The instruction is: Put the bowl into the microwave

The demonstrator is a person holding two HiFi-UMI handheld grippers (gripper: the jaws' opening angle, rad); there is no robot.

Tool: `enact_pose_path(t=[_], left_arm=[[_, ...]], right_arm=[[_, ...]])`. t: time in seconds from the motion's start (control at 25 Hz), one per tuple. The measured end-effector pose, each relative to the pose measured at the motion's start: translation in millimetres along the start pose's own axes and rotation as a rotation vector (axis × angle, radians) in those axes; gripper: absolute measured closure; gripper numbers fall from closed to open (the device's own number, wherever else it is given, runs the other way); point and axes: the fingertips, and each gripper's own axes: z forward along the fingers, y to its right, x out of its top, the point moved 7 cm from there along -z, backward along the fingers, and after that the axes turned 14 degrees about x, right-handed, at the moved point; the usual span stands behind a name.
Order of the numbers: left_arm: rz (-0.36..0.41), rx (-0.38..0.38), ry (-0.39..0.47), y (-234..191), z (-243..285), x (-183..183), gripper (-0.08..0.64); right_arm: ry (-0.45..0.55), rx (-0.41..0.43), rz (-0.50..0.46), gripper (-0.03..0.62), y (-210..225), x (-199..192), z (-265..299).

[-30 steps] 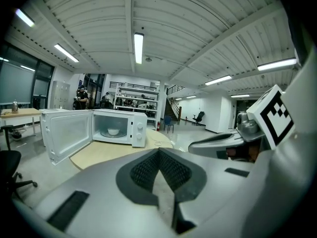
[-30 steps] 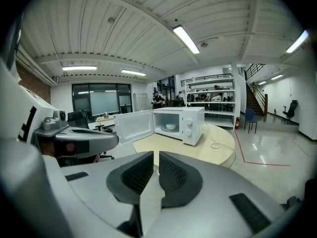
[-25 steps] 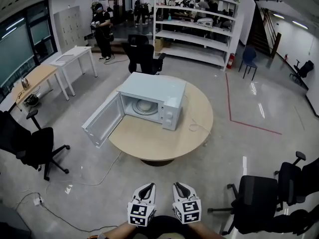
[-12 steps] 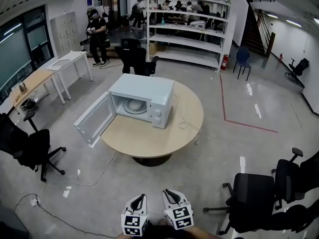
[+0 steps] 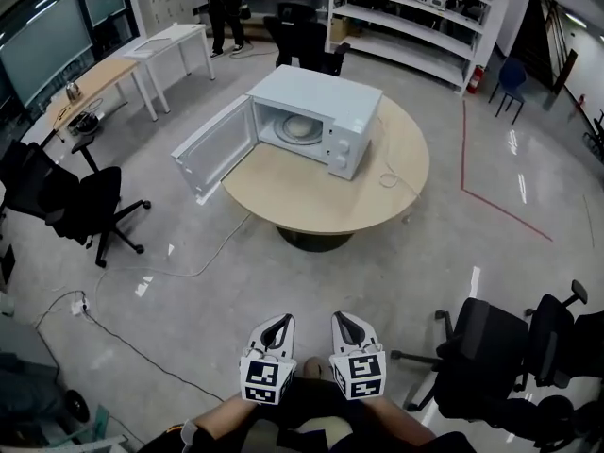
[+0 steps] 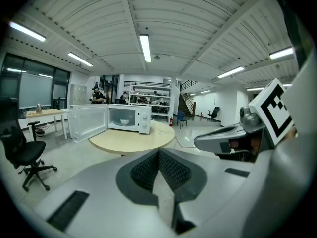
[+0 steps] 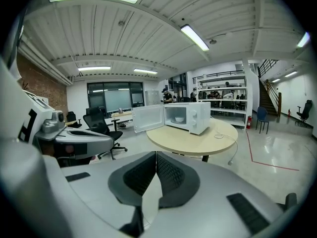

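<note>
A white microwave (image 5: pixel 326 121) stands on a round wooden table (image 5: pixel 311 196), its door (image 5: pixel 215 149) swung wide open to the left. A white bowl (image 5: pixel 297 127) sits inside its cavity; the same bowl (image 6: pixel 124 122) shows in the left gripper view and as a small bowl (image 7: pixel 179 119) in the right gripper view. Both grippers are held close to the person's body, several steps from the table. The left gripper (image 5: pixel 278 327) and the right gripper (image 5: pixel 345 326) are side by side, both shut with nothing between the jaws.
Black office chairs stand at the left (image 5: pixel 71 201) and right (image 5: pixel 491 357). A power cable (image 5: pixel 179 272) trails over the floor from the table. Desks (image 5: pixel 113 74) and white shelving (image 5: pixel 415 22) line the back, where a person (image 5: pixel 225 8) stands.
The view has tipped down and shifted, so the table and microwave now sit higher and further right in frame. The grippers stay shut and close to the body.
</note>
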Motion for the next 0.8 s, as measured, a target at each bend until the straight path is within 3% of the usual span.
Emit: enact_pose_path(t=[0.28,0.8], left_arm=[[0.0,0.054,0.01,-11.1,-6.0,1.2,0.514],[-0.003,0.066,0.014,-3.4,-3.5,2.4,0.514]], right_arm=[[0.001,0.046,0.007,0.575,-6.0,-1.4,9.0],[0.003,0.075,-0.006,0.577,-2.8,-3.2,5.5]])
